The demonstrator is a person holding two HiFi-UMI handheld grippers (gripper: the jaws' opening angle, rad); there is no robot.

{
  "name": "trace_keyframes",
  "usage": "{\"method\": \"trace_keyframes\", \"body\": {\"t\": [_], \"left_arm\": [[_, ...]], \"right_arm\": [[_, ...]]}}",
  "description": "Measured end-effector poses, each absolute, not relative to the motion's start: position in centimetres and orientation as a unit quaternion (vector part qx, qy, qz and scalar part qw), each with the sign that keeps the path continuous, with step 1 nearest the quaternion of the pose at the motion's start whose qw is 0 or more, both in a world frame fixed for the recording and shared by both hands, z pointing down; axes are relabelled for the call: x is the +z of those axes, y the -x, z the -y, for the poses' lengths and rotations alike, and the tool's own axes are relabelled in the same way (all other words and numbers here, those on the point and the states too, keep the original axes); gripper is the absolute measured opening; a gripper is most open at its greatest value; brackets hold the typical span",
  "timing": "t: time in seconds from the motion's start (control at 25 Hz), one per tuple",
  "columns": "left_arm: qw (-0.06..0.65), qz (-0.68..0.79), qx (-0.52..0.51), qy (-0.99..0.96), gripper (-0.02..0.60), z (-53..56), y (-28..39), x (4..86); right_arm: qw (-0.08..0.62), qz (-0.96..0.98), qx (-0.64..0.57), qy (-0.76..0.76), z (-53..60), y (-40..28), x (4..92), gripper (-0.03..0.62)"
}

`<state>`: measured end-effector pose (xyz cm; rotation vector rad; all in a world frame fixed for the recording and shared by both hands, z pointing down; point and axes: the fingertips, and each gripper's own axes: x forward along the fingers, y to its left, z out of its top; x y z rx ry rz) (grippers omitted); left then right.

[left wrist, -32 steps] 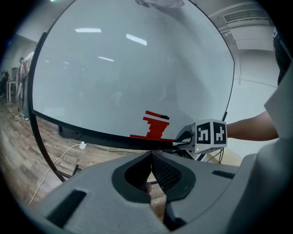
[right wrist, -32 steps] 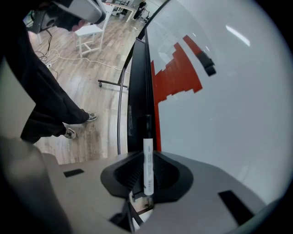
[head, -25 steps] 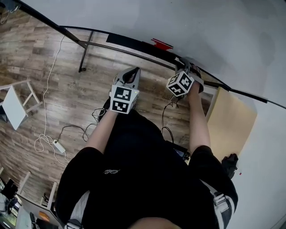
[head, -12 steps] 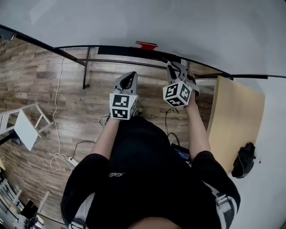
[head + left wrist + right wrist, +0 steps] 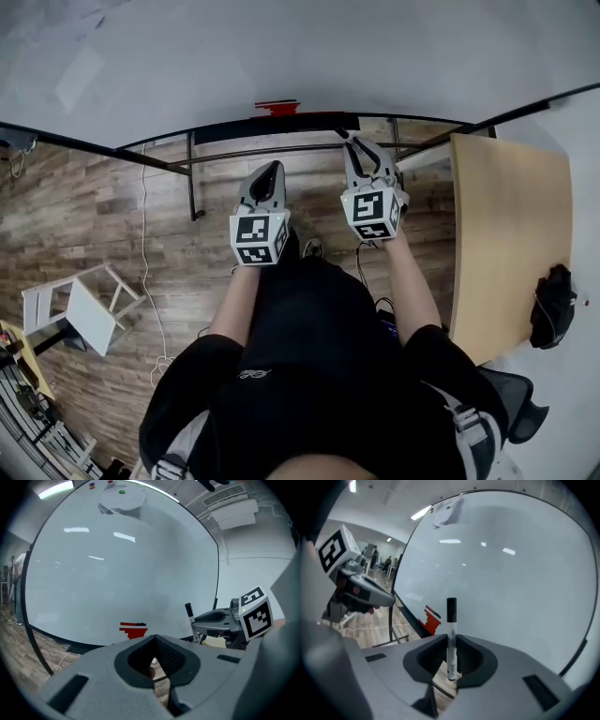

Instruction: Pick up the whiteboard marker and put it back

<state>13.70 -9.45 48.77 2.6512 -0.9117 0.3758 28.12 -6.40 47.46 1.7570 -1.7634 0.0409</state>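
Note:
The whiteboard marker [image 5: 451, 639], white with a black cap, stands upright between the jaws of my right gripper [image 5: 451, 644], which is shut on it. In the head view my right gripper [image 5: 362, 155] points at the whiteboard's black tray [image 5: 272, 127]. The marker [image 5: 190, 618] also shows in the left gripper view, sticking up from the right gripper [image 5: 216, 619]. My left gripper [image 5: 154, 639] is shut with nothing in it. In the head view the left gripper [image 5: 268, 178] is held beside the right one, a little further from the board.
The big whiteboard [image 5: 281, 56] fills the front. A red eraser [image 5: 277, 107] sits on its tray to the left of both grippers. A wooden table [image 5: 511, 234] with a black object [image 5: 553, 305] stands at the right. A white stool [image 5: 80, 309] and cables lie on the floor at left.
The view has swung round so the whiteboard now lies straight ahead. Both grippers point more squarely at its tray. The right gripper still holds the marker.

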Motion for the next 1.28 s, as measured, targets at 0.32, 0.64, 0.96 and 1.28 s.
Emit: {"method": "trace_keyframes", "body": {"t": [0.32,0.64,0.96,1.28], "left_arm": [[0.118,0.33,0.101,-0.931,0.006,8.9,-14.0,44.5],[0.087,0.348,0.082,-0.93,0.006,6.1,-13.4,41.2],[0.072,0.353,0.072,-0.93,0.006,3.1,-13.8,39.1],[0.071,0.34,0.074,-0.935,0.006,2.0,-15.1,39.0]], "right_arm": [[0.17,0.661,0.032,-0.73,3.0,-29.2,42.8,0.051],[0.095,0.661,0.014,-0.744,-2.2,-29.1,38.6,0.051],[0.054,0.669,0.007,-0.741,-5.6,-29.0,36.6,0.051],[0.063,0.671,0.0,-0.739,-6.3,-29.3,36.1,0.051]]}}
